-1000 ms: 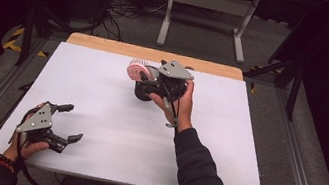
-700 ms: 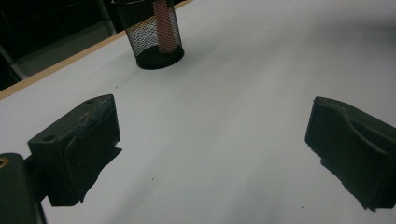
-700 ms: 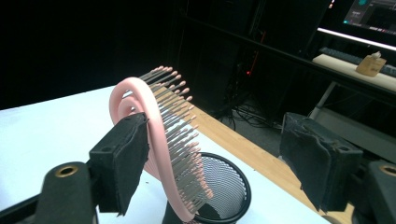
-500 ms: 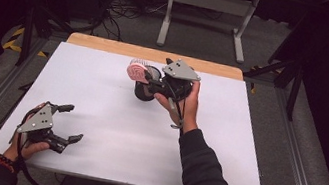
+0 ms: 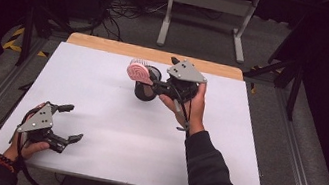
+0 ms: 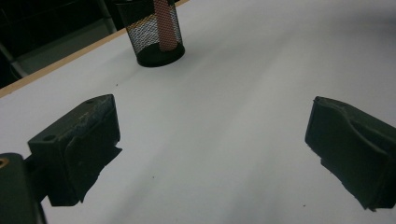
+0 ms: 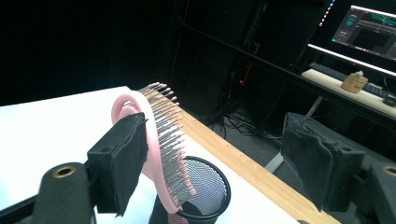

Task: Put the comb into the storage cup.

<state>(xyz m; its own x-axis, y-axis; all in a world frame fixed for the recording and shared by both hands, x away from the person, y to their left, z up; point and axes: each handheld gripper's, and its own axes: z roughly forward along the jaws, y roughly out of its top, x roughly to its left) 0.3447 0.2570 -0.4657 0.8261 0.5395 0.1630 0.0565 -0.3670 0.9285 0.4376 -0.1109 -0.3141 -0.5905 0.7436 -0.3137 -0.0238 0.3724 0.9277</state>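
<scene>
At cup: brush (image 5: pixel 137 72) stands handle-down in the mesh cup (image 5: pixel 145 91), head up and leaning over the rim; same pair reads in the left gripper view, handle (image 6: pixel 163 23) inside cup (image 6: pixel 154 35).
Cup location: far-centre of the table (image 5: pixel 96 126), near the wooden back edge.
Right gripper (image 5: pixel 156 85): just beside the cup, level with the brush head. Jaws stand apart. One pad (image 7: pixel 122 151) sits right by the pink back of the brush (image 7: pixel 154 140); can't tell if it touches. Other pad well clear, so no grip.
Left gripper (image 5: pixel 69 122): well apart from the cup, near the table's front-left corner. Jaws wide, nothing between them, just bare table.
Step, my read: brush is seated in the cup and let go; placement looks finished.
Next move: back the right gripper away from the cup without snagging the bristles or tipping the cup.
Risk: near pad drags the head, brush levers the light cup over.
</scene>
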